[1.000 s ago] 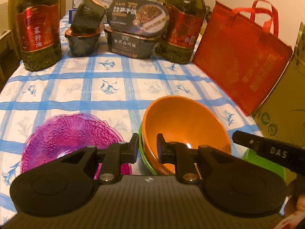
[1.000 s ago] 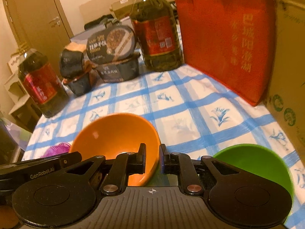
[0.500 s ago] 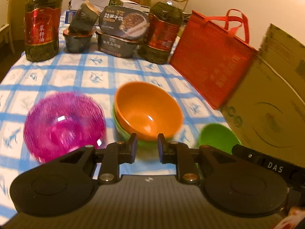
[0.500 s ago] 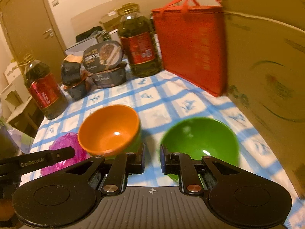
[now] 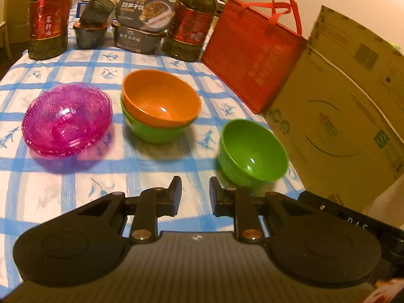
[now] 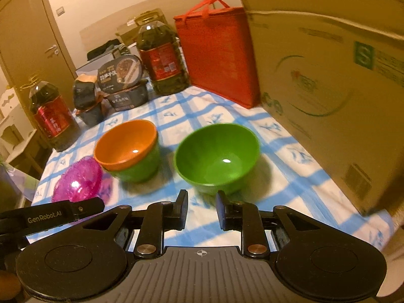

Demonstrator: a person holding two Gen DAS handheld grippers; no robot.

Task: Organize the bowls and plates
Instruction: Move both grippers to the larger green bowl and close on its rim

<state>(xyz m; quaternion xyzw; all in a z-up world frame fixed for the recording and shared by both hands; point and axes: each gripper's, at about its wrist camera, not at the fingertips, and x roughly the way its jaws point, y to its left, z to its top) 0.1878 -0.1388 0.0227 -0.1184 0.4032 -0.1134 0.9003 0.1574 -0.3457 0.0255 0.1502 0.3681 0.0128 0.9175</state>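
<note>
An orange bowl point(image 5: 161, 101) sits nested in a green bowl point(image 5: 154, 132) in the middle of the checked tablecloth; the pair also shows in the right wrist view point(image 6: 127, 146). A lone green bowl point(image 5: 252, 152) point(image 6: 217, 155) stands to their right. A stack of pink glass dishes point(image 5: 67, 118) point(image 6: 79, 179) lies to the left. My left gripper point(image 5: 193, 193) is open and empty, near the table's front edge. My right gripper point(image 6: 200, 202) is open and empty, just in front of the lone green bowl.
Two oil bottles point(image 5: 49, 16) point(image 5: 192, 22), dark food tubs point(image 5: 139, 29), a red bag point(image 5: 252, 48) and a large cardboard box point(image 5: 341, 106) line the back and right side. The tablecloth point(image 5: 75, 189) hangs off the front edge.
Both grippers have drawn back and up from the bowls. The bowls now look farther away, and the lone green bowl has come fully into view.
</note>
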